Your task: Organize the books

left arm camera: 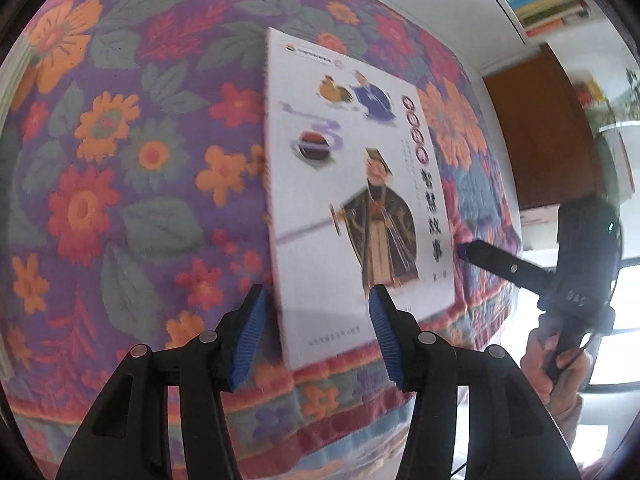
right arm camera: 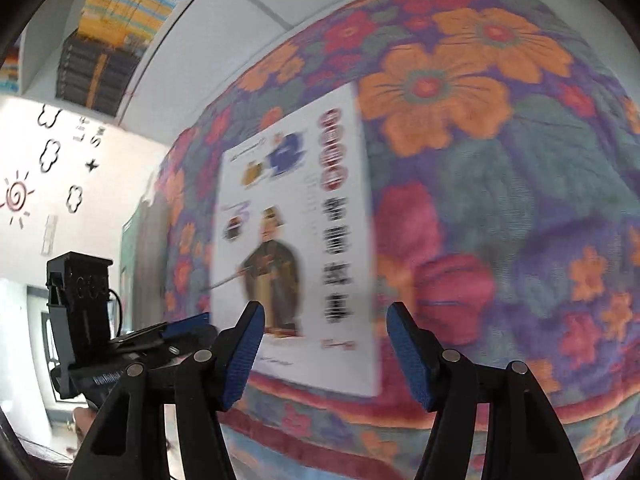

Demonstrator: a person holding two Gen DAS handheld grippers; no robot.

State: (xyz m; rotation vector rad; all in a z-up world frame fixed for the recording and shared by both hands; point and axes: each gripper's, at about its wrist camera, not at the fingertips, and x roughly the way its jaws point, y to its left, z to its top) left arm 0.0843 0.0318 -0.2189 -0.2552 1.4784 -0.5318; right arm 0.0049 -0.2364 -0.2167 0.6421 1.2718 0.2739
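Book (left arm camera: pixel 352 200) flat on floral cloth (left arm camera: pixel 132 152), long axis pointing away; left fingers (left arm camera: pixel 316 320) nearer, both pairs released, right (right arm camera: pixel 324 344)

Left tongs (left arm camera: pixel 318 308): two black plastic arms, each tipped with a blue ribbed pad; a round silver rivet head is seen at each of four pivots, and slotted cut-outs are noted in the outer arms

Right tongs (right arm camera: pixel 324 322): same build, black arms, blue ribbed pads, four silver rivets

Seen from the left wrist view, the right unit carries a black boxy housing with a small green light and a thin black cable

Seen from the right wrist view, the left unit's housing shows embossed round marks and a looped black cable

A hand (left arm camera: pixel 554 364) is partly visible on the handle
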